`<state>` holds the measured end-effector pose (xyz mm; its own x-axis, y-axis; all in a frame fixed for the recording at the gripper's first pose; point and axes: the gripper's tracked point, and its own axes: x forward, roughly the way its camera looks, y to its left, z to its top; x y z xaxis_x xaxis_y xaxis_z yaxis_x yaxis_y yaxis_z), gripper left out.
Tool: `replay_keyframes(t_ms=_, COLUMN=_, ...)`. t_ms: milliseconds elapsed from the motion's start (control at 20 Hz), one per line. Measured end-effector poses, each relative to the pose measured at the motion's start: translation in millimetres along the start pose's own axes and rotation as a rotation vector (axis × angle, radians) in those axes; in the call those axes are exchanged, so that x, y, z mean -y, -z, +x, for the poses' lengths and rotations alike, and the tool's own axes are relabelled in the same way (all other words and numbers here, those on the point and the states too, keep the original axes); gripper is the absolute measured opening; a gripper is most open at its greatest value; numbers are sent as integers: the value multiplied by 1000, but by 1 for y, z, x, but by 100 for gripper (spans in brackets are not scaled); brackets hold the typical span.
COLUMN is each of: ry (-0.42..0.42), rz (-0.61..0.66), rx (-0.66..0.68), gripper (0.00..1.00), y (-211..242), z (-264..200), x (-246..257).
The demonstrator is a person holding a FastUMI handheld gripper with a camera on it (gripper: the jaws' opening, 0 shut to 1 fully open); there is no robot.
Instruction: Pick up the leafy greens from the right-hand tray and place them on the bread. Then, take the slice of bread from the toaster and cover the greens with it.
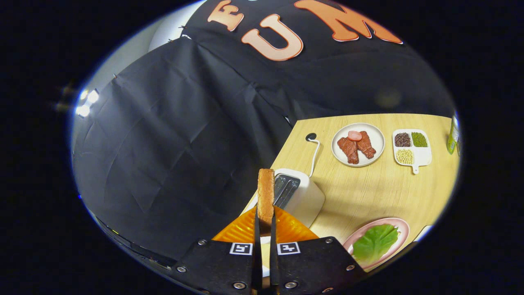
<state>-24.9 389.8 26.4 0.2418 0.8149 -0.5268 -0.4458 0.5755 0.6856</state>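
Note:
My gripper (265,223) is shut on a slice of bread (265,196), held upright on edge between the two fingers and lifted above the table. Just beyond and beside the slice stands the white toaster (301,196) with its slots showing. To the right of the fingers a pink plate (400,227) carries a leafy green (374,242); I cannot tell whether bread lies under the leaf.
Orange fingers' inner parts fan out behind the slice. On the wooden table (368,192) a white plate (376,138) holds meat pieces, and a divided white dish (423,155) holds beans. A white cable (314,157) runs from the toaster to a hole. A green bottle (452,135) stands at the far right.

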Motion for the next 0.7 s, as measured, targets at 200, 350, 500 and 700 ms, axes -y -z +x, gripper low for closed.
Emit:
replay_keyframes(t_ms=200, ry=-36, rz=53, rx=28, gripper=7, y=13, z=-18, x=25)
replay_keyframes(t_ms=350, ry=-42, rz=66, rx=74, gripper=7, y=15, z=-38, x=41)
replay_keyframes(t_ms=500, ry=-53, rz=93, rx=94, gripper=7, y=25, z=-52, x=61)
replay_keyframes(t_ms=700, ry=-59, rz=126, rx=119, gripper=7, y=37, z=-63, x=84)
